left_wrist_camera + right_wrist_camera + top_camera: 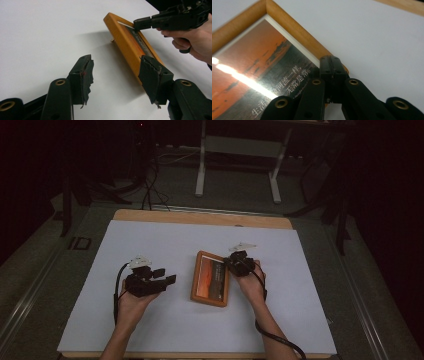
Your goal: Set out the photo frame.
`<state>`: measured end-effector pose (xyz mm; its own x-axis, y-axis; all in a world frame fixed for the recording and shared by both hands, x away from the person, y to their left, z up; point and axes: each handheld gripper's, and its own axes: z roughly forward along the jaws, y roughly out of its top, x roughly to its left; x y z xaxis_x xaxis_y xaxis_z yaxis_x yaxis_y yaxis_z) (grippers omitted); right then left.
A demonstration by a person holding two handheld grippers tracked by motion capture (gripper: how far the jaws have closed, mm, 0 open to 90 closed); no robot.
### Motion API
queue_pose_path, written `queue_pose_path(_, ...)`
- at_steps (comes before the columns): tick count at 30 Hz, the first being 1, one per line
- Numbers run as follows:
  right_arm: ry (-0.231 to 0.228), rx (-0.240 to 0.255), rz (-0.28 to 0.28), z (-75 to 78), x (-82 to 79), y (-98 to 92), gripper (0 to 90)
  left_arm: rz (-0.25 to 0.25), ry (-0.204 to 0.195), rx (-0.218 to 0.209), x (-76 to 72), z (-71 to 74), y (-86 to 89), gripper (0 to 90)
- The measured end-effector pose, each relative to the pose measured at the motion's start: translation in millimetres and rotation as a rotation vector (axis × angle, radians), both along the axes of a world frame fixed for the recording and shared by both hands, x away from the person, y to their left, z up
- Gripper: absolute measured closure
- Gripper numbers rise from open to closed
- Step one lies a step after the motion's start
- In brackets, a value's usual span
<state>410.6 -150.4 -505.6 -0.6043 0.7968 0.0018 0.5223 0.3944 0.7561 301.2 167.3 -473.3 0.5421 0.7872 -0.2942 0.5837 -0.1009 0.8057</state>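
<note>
- Right gripper (239, 261): sitting at the far right edge of the picture frame (210, 278), jaws pressed tight together with no gap, tips resting on the wooden rim there.
- In the right gripper view, looking shut on the frame's rim (294, 31) or just pushing down on it; hard to tell which.
- Likely pressing there to keep the frame from sliding, or getting ready to tip it up.
- Left gripper (161, 276): held in the left hand (131, 300), jaws spread wide apart, holding nothing.
- Hovering just left of the frame, pointing toward it, not touching it yet.
- In the left gripper view, one torn pad (88, 75) sitting over bare sheet and the other pad (150, 75) in front of the frame's near long side (125, 45).
- Probably waiting open like that to take the left side while the right gripper steadies the other.
- Frame: lying near the middle of the white sheet (165, 330), slightly right of center, picture side up, showing an orange sunset (249, 67) with some writing.
- One end seeming lifted a little in the left gripper view, with a shadow under it.
- Plenty of bare sheet all around, so lots of room for sliding or lifting.
- Wooden table edge (200, 216) running well beyond the frame, far from any drop.
</note>
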Motion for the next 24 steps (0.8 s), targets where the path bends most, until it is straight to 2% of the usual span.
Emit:
queue_pose_path(8, 0.028, -0.006, -0.017, -6.7, 2.0, -3.7, 90.0, -0.011, 0.005, 0.004, 0.1, -1.0, -4.7, 42.9)
queue_pose_path(13, 0.031, -0.017, -0.017, -9.2, 2.8, -4.1, 90.0, -0.029, 0.012, 0.003, -0.1, -2.0, -10.0, 42.1)
queue_pose_path(24, 0.042, -0.005, -0.022, -9.2, 4.3, -5.0, 90.0, -0.067, 0.024, 0.014, -2.3, -4.1, -24.3, 39.7)
